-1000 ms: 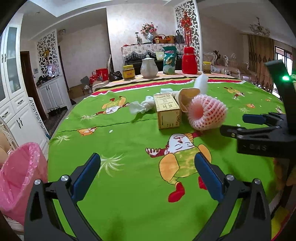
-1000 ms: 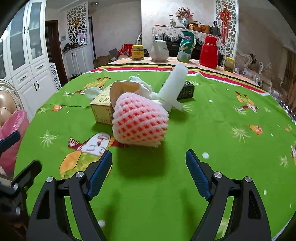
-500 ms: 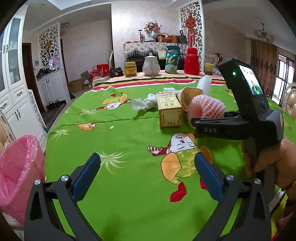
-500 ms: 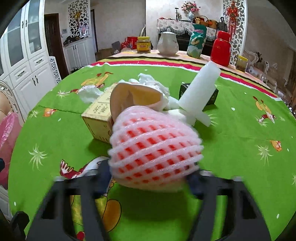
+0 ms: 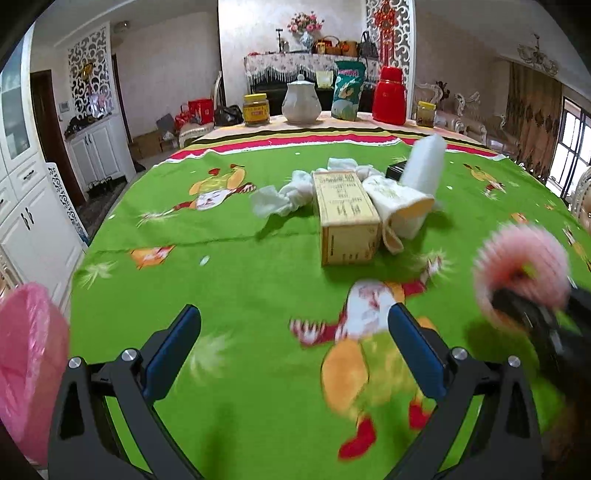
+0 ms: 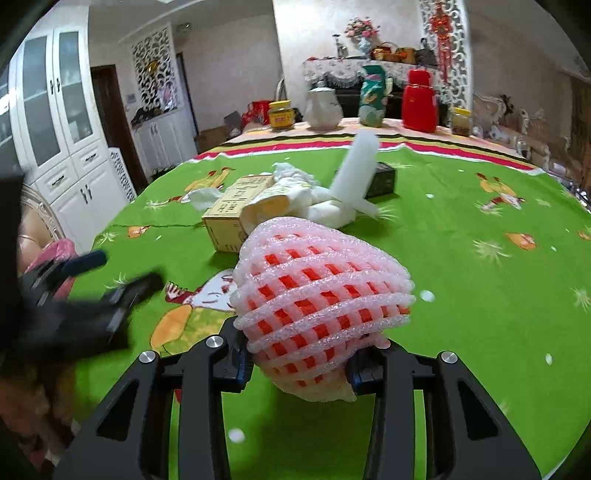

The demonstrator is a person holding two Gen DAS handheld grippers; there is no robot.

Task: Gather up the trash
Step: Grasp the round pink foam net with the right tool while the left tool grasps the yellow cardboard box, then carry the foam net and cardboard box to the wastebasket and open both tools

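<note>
Round table (image 5: 258, 273) under a green cartoon-print cloth with a red-striped edge; white glass-door cabinets (image 6: 55, 122) on the left, dark door (image 6: 110, 110) and white fretwork panels (image 5: 88, 74) behind them. Far wall is pale, with a lace-covered sideboard (image 5: 295, 61) carrying a flower vase (image 5: 306, 31); a red knot ornament (image 5: 388, 18) hangs beside it. Right side: ornate sofa (image 5: 461, 114), brown curtains (image 5: 532, 110), daylight through a window (image 5: 565, 147).

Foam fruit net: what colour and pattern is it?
Pink foam net, diamond mesh with red gaps; clearest in the right wrist view.
</note>
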